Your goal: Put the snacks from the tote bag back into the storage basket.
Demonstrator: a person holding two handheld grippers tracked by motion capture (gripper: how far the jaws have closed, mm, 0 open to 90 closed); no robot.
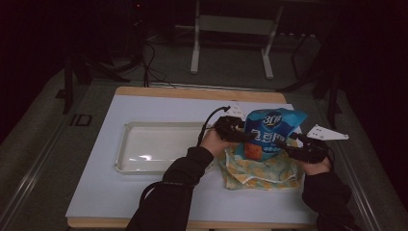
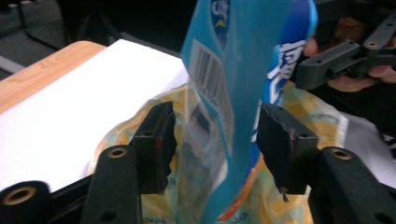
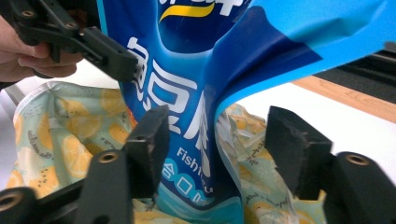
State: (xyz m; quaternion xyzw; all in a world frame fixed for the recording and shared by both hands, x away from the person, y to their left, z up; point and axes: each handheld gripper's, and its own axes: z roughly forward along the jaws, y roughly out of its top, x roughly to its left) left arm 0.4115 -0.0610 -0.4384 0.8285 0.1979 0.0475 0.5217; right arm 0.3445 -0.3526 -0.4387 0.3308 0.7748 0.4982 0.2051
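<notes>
Two sleeved forearms come in over the near edge of the tabletop, toward its right half. The lemon-print bag lies flat near the right near corner, mouth open and facing away from the person. A blue snack pouch stands upright in that mouth, bottom end down in the opening, top well above both hands.

The left gripper sits at the pouch's left edge. In the left gripper view its jaws are apart on either side of the pouch's thin edge, barcode side toward the left jaw; a gap shows on both sides and the pads don't press. The right gripper sits at the pouch's right edge. In the right gripper view the pouch's lower right part is between its jaws, near or against the left jaw and clear of the right jaw, so the jaws stand apart with no clamp seen.

Each gripper shows behind the pouch in the other's view, close to the film; whether it touches there I cannot tell.

An empty white tray is on the left half, just left of the left hand and apart from the bag. Cable trails from the left gripper over the tray's right end. Beyond the far edge are dark floor and a metal stand.
</notes>
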